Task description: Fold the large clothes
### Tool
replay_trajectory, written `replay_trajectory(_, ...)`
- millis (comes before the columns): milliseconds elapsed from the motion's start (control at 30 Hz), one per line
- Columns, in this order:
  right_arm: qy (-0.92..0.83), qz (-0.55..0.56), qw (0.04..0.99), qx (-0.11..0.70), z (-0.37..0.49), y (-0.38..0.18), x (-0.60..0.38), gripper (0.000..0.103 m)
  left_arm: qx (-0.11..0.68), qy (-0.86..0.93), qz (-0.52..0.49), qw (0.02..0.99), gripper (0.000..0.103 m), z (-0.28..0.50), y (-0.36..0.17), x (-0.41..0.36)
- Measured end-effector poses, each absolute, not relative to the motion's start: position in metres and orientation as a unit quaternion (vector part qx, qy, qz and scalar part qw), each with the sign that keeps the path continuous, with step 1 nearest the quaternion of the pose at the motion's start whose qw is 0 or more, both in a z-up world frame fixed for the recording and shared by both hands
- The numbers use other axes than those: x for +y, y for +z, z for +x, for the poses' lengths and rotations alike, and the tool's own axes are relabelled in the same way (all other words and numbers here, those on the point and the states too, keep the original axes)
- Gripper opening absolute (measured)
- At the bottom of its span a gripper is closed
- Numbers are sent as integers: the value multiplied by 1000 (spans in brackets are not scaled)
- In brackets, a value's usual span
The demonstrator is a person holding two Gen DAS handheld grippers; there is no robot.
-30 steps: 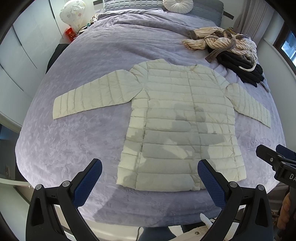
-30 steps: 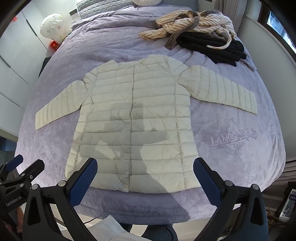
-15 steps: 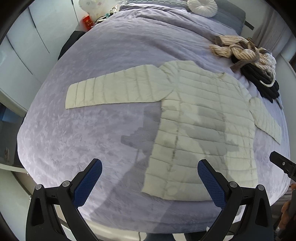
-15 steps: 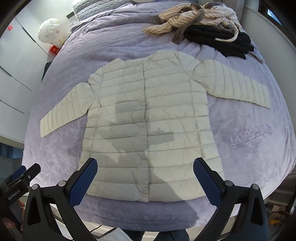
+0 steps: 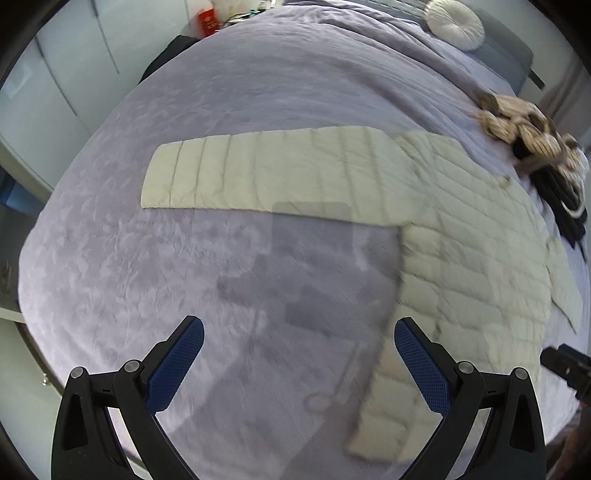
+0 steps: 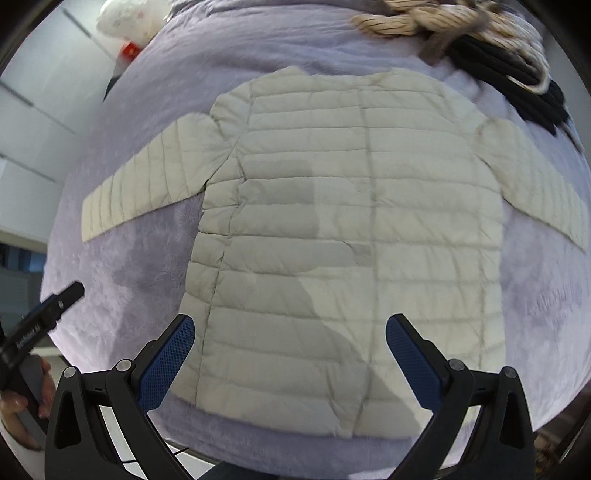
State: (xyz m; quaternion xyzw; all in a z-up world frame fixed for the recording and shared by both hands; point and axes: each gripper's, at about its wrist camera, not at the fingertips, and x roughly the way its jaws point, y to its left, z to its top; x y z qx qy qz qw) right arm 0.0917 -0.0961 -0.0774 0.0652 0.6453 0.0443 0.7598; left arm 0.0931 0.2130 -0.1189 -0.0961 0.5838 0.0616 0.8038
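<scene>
In the left wrist view, the left tool point(image 5: 298, 363) stands wide open above the lavender velvet bedspread point(image 5: 147, 258); its blue-padded fingers point(image 5: 173, 363) hold nothing and touch nothing. The pale beige quilted down jacket point(image 5: 469, 251) lies flat on the bed, to the right of the tool, and one sleeve point(image 5: 266, 173) stretches straight out to the left. This view is a little blurred. Beyond the jacket, near the bed edge, lies a pile of striped cream and black clothes point(image 5: 539, 147), and a round white cushion point(image 5: 456, 23) sits at the head of the bed.

In the right wrist view, the right tool point(image 6: 290, 356) is also wide open and empty, hovering above the lower hem of the jacket point(image 6: 351, 236). The jacket is spread flat with front side up, both sleeves opened outward. At the left edge the left tool point(image 6: 40, 314) is seen, held by a hand point(image 6: 22, 402).
</scene>
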Motion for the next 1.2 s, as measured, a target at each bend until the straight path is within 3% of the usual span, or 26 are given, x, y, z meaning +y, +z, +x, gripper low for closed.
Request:
replay_trajectory(400,102,12,776,623,196,-140,-17,103,517,90,-267,808,103,152,-196,295)
replay_trajectory(467,113,7,785,609,213,-147,-2,98,502,89,-285,812,103,158,-207,304)
replay_trajectory(500,119,7,789,602,223,-151,6,93,496,90,-291,813,103,160,-211,308)
replay_trajectory(533,124,9,792,597,230,-155,12,75,491,93,-298,813,103,162,-216,312)
replay_trajectory(567,131,14,794,594,239,-161,17,47,485,95,-311,812,103,165,-223,318)
replay_trajectory(633,137,27,795,590,254,-175,24,16,475,98,-332,809,103,169,-233,328)
replay_trajectory(867,142,22,791,595,278,-215,42,15,467,109,-397,782,103,188,-271,350)
replay_trajectory(1100,136,33,785,604,283,-227,43,15,446,147,-392,791,102,220,-274,351)
replay_trajectory(1167,137,33,785,603,283,-228,44,15,435,161,-389,796,86,223,-269,353)
replay_trajectory(1200,136,34,785,603,284,-229,44,15,434,164,-387,797,63,222,-268,355)
